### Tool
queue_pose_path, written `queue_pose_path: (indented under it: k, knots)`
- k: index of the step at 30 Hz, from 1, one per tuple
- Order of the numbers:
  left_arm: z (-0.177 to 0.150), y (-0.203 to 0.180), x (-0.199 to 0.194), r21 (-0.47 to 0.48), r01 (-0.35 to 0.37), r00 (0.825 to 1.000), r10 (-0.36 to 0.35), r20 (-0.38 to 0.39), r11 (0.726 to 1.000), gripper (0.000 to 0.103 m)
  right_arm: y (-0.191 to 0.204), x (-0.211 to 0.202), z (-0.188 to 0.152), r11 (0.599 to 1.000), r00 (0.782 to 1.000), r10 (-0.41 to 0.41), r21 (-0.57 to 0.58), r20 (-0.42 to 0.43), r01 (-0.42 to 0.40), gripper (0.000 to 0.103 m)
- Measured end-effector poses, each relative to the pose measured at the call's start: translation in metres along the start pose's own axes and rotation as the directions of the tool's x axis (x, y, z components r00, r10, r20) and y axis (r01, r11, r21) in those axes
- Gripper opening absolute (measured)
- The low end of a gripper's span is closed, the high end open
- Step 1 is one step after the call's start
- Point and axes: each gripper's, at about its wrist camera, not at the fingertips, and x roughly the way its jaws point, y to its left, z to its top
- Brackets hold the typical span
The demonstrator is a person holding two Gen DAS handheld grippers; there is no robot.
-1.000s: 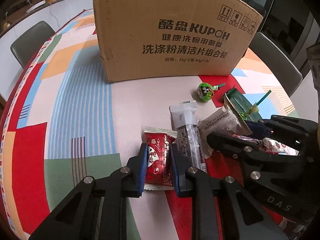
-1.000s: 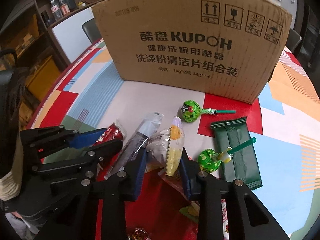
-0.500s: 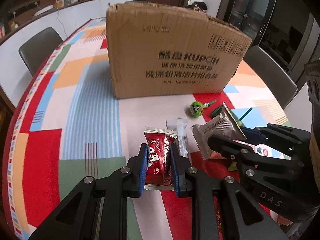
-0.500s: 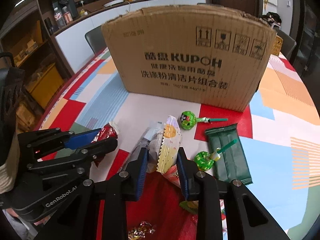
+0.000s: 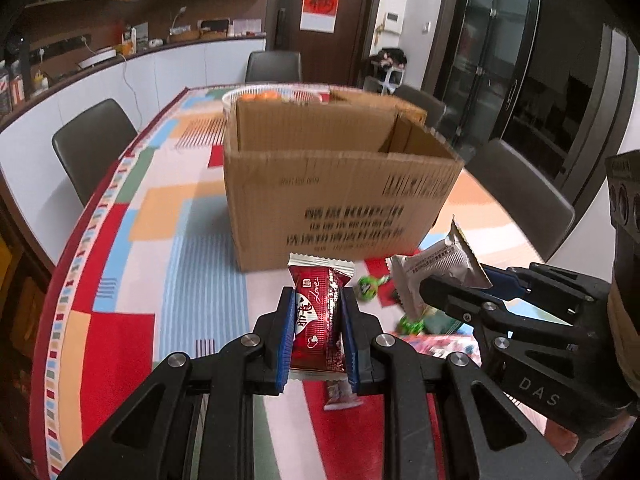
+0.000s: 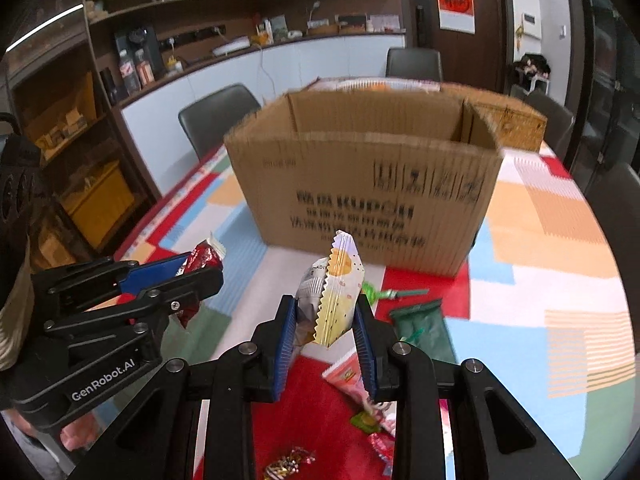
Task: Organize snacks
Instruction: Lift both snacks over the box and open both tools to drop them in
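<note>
My left gripper (image 5: pixel 316 304) is shut on a red snack packet (image 5: pixel 318 320) and holds it above the table, in front of the open cardboard box (image 5: pixel 340 196). My right gripper (image 6: pixel 325 312) is shut on a silver and yellow snack pouch (image 6: pixel 334 296), also lifted, short of the box (image 6: pixel 368 184). The right gripper with its pouch (image 5: pixel 436 268) shows at the right of the left wrist view. The left gripper with the red packet (image 6: pixel 200 258) shows at the left of the right wrist view.
Loose snacks lie on the colourful tablecloth (image 5: pixel 120 264) below: green lollipops (image 5: pixel 370 286), a green bar (image 6: pixel 424 326), several small wrapped sweets (image 6: pixel 288 462). A white basket (image 5: pixel 276 94) stands behind the box. Chairs (image 5: pixel 94 144) surround the table.
Both grippers have risen from the table with their snacks held. The view now looks over the box's front wall into its open top.
</note>
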Motion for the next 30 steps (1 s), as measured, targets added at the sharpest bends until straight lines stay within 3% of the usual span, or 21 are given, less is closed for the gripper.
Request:
queue_pose_path:
  k: [15,24,30]
  knots:
    - [0.069,-0.022,-0.050,0.078,-0.009,0.980,-0.006,0.201,0.997,0.022,-0.005,-0.060,0.062,0.999,0.974,-0.028,-0.020,0.226,0.034,0.030]
    - [0.115,-0.023,-0.036,0.103,-0.046,0.972,0.021,0.233,0.994,0.022,-0.020,-0.061,0.103,0.999,0.964,-0.044,-0.005,0.264,0.048,0.030]
    - [0.139,-0.021,-0.015,0.120,-0.063,0.974,0.035,0.225,0.991,0.022,-0.034,-0.044,0.127,0.997,0.969,-0.072,0.012,0.238,0.071,0.030]
